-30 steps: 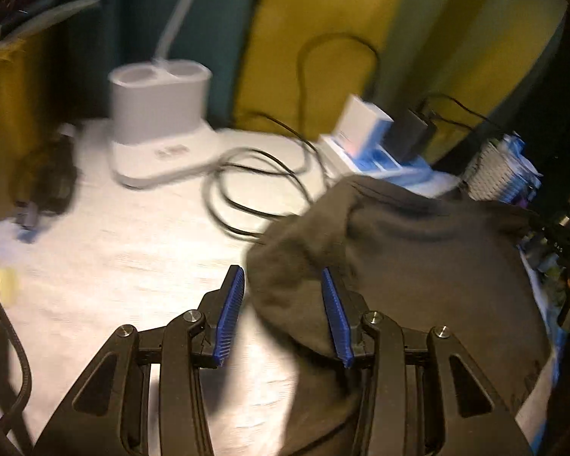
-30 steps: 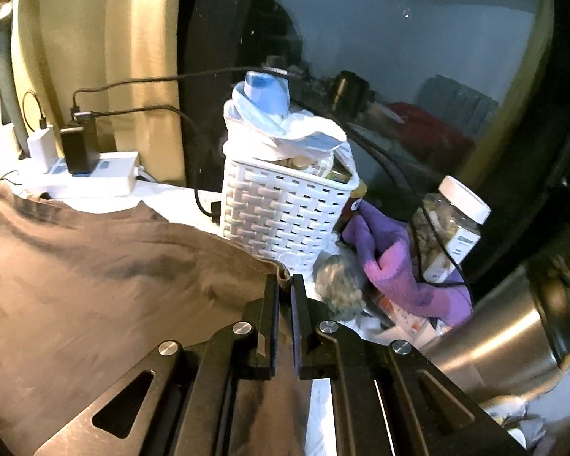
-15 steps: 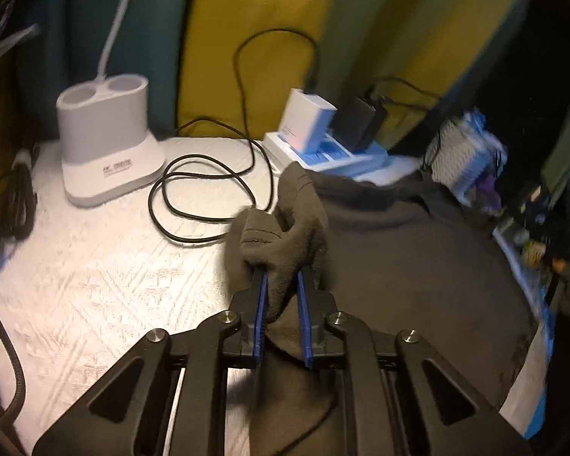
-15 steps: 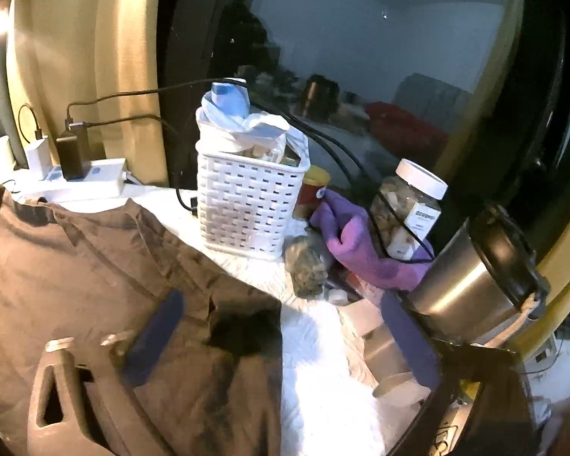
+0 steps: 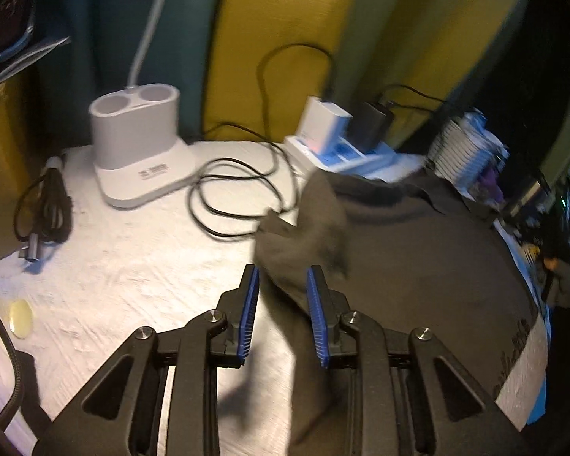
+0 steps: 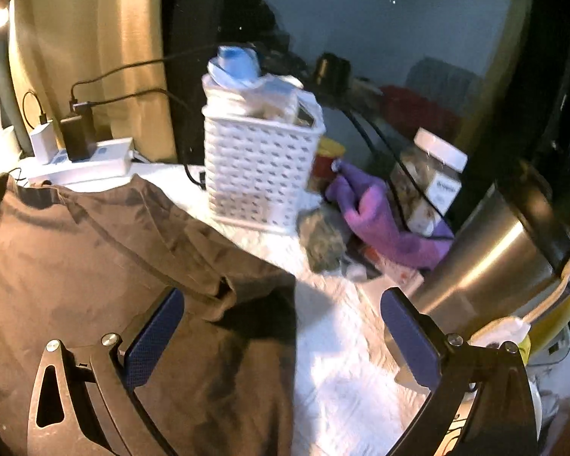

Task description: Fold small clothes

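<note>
the left hand-held gripper [image 5: 281,296] is opening, its blue pads letting go of the sleeve fold it was pinching half a second ago; the cloth now slumps between the jaws. the right hand-held gripper [image 6: 281,338], pressed together a second ago, stands spread wide over the dark t-shirt [image 6: 95,250], holding nothing. both sleeves look released, so the next fold can start. the shirt lies flat on the white worktop [image 5: 125,266], near a white basket [image 6: 258,174], a power strip [image 5: 342,152] and a lamp base [image 5: 140,152].
</note>
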A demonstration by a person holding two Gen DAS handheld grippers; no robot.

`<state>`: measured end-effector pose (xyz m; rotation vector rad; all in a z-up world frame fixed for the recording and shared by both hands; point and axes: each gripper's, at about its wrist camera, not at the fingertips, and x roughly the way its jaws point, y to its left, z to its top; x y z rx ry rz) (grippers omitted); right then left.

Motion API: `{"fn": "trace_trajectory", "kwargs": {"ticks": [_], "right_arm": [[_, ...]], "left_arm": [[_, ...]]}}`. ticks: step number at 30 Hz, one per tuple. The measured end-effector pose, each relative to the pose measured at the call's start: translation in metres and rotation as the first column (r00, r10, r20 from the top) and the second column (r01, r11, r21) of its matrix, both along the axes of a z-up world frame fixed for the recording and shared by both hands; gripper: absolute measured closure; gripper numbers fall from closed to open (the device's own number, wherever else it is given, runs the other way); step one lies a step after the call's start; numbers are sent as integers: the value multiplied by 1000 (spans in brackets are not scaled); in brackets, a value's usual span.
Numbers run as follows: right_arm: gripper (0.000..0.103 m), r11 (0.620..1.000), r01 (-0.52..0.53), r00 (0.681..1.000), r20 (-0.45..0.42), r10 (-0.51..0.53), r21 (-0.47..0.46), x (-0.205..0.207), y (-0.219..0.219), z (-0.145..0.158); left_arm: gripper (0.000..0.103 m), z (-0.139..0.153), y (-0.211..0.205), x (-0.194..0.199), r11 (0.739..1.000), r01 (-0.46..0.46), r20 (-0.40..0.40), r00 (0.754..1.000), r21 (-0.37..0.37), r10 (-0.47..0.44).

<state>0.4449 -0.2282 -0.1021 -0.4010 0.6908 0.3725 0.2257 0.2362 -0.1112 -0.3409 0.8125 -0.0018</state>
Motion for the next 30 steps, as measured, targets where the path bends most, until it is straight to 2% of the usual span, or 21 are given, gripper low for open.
{"fn": "trace_trajectory", "kwargs": {"ticks": [4,5,6,8,10,12,15,19,22,26,30], "right_arm": [[6,991,-93,995,-26,91,-93,-7,10,-13],[6,986,-112,994,-29,110,-119,-9,13,-16],[7,977,-137,991,-31,134,-163,-12,18,-22],[7,947,-164,986,-13,167,-276,-15,29,-35],[7,923,-173,982,16,190,-345,-11,38,-43],[7,924,-173,980,29,195,-341,-2,44,-43],[7,934,-110,985,87,148,-341,21,52,-38],[7,965,24,989,149,16,-261,56,48,-26],[7,978,78,980,194,-39,-194,62,43,-14],[7,983,81,980,190,-49,-164,62,40,-7],[7,983,24,986,165,6,-183,44,45,-13]], "left_arm": [[77,-9,14,9,998,-60,-9,998,-35,59],[73,-11,15,11,997,-67,-14,998,-39,66],[66,-13,14,13,997,-70,-17,997,-42,70],[64,-15,12,17,996,-70,-19,997,-50,69],[64,-16,6,20,998,-58,-24,998,-38,57],[64,-16,0,23,999,-48,-26,999,-17,47],[64,-14,-5,24,999,-35,-27,999,10,36],[64,-12,-10,25,998,-31,-38,999,49,33],[64,-10,-13,24,997,-25,-37,999,75,28],[64,-11,-13,23,997,-22,-31,999,70,24],[64,-15,-17,25,999,-5,-29,1000,49,7]]}}
